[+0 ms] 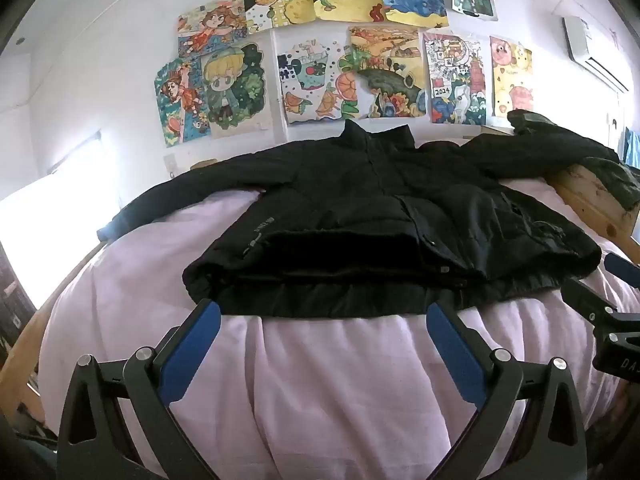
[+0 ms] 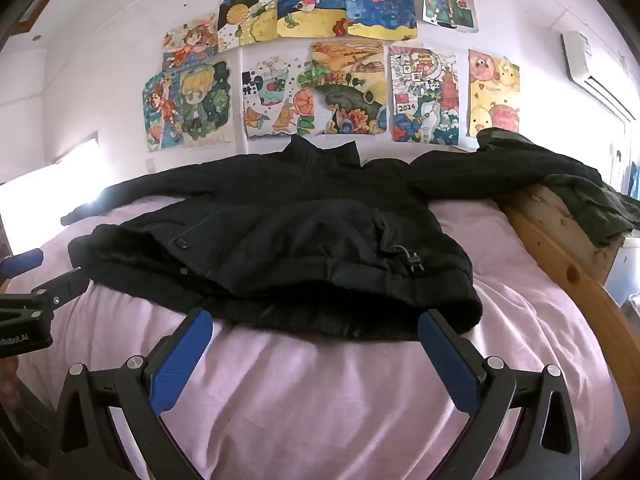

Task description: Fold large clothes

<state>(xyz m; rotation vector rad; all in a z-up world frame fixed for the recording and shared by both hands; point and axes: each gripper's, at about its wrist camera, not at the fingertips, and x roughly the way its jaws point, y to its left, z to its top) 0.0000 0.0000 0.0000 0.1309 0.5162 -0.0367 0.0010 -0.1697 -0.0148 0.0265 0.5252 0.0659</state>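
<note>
Lying flat on pink bedsheet, black jacket, sleeves outspread.

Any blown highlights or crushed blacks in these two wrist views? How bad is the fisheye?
Left wrist view: window at left is clipped white; black jacket is crushed, its folds hard to read. Right wrist view: same window glare, jacket slightly better, drawcord toggle visible. Both views: strong barrel distortion bows the pink bedsheet, corners vignette black; focus is sharp, no motion blur.

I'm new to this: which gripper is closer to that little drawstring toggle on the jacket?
Right. The right gripper sits open at the hem just below the toggle; the left gripper is open at the hem's other end, farther away.
</note>
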